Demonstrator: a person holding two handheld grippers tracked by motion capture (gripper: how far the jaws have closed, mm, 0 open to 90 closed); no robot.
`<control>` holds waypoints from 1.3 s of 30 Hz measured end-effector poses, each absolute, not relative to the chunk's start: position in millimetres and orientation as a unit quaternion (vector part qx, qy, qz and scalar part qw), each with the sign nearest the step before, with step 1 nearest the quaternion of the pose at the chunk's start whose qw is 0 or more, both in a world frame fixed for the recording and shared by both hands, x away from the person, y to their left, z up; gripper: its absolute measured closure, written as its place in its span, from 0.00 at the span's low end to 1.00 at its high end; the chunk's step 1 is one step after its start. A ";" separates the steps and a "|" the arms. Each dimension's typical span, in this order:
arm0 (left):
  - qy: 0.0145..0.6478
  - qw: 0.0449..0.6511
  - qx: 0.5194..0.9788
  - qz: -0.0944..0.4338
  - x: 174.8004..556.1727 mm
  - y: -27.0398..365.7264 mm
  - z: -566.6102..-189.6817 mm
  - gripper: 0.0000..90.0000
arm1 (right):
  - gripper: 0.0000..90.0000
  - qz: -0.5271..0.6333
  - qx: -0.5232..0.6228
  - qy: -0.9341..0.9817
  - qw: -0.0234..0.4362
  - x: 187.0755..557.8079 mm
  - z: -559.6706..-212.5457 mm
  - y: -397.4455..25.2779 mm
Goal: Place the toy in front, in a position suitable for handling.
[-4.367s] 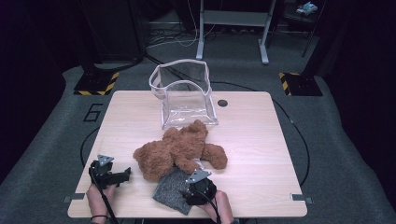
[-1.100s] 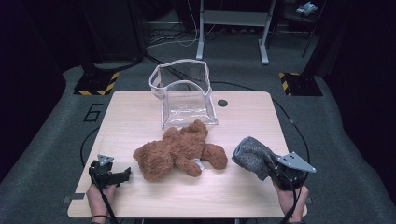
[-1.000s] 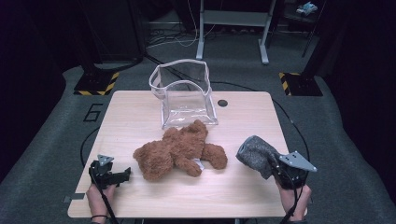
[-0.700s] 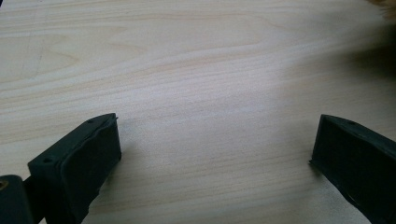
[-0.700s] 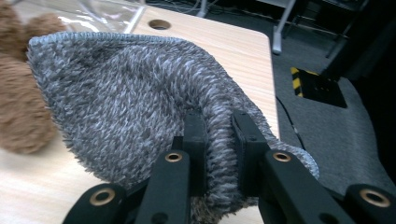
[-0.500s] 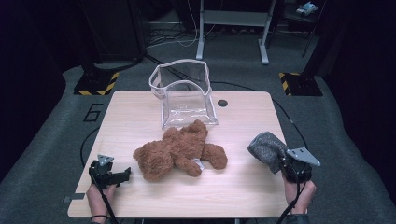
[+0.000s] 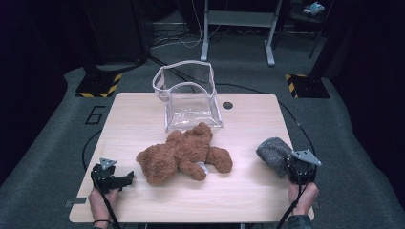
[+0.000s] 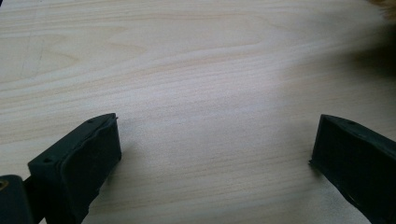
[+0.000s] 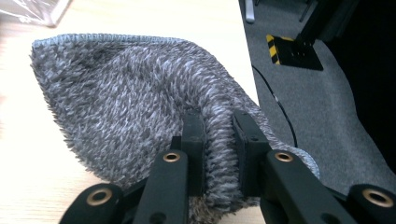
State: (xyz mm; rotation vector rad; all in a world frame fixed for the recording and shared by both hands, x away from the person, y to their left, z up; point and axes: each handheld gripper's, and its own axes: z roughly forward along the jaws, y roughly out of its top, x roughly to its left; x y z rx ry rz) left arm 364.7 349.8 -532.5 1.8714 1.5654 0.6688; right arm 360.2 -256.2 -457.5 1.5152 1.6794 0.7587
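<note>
The grey knit hat point(image 9: 140, 107) is fuzzy and flecked, bunched at the table's point(image 7: 143, 119) right edge. The right hand-held gripper point(image 9: 218, 135) pinches a fold of it between its jaws. The right gripper view shows its ribbed hem; the high view shows perhaps just a lump. The left hand-held gripper point(image 8: 215, 158) rests spread over bare wood.

The whole table point(image 7: 143, 119) is seen from above its near side in the high view, facing forward and down. The bare tabletop is viewed at close range, looking down between the jaws, in the left gripper view. The right table edge and floor are shared by the right gripper view and the high view.
</note>
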 end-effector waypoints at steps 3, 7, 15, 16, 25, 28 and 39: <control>0.590 0.301 0.706 0.252 364.7 349.8 -532.5 0.01 | 0.85 0.288 0.599 0.653 0.362 362.8 -463.6 -258.2; 0.590 0.301 0.706 0.252 364.7 349.8 -532.4 0.01 | 0.84 0.281 0.612 0.648 0.355 366.2 -472.1 -259.7; 0.590 0.301 0.705 0.252 364.6 349.8 -532.5 0.01 | 0.84 0.266 0.629 0.646 0.341 370.9 -487.1 -265.4; 0.590 0.301 0.705 0.252 364.6 349.8 -532.5 0.01 | 0.84 0.262 0.632 0.646 0.340 371.2 -488.6 -266.5; 0.590 0.301 0.706 0.252 364.7 349.8 -532.5 0.01 | 0.82 0.258 0.653 0.635 0.322 375.6 -497.0 -274.8; 0.590 0.301 0.705 0.252 364.7 349.8 -532.5 0.01 | 0.81 0.259 0.662 0.631 0.311 380.8 -500.6 -271.3; 0.590 0.301 0.705 0.252 364.6 349.8 -532.5 0.01 | 0.47 0.267 0.664 0.640 0.280 389.2 -507.2 -269.6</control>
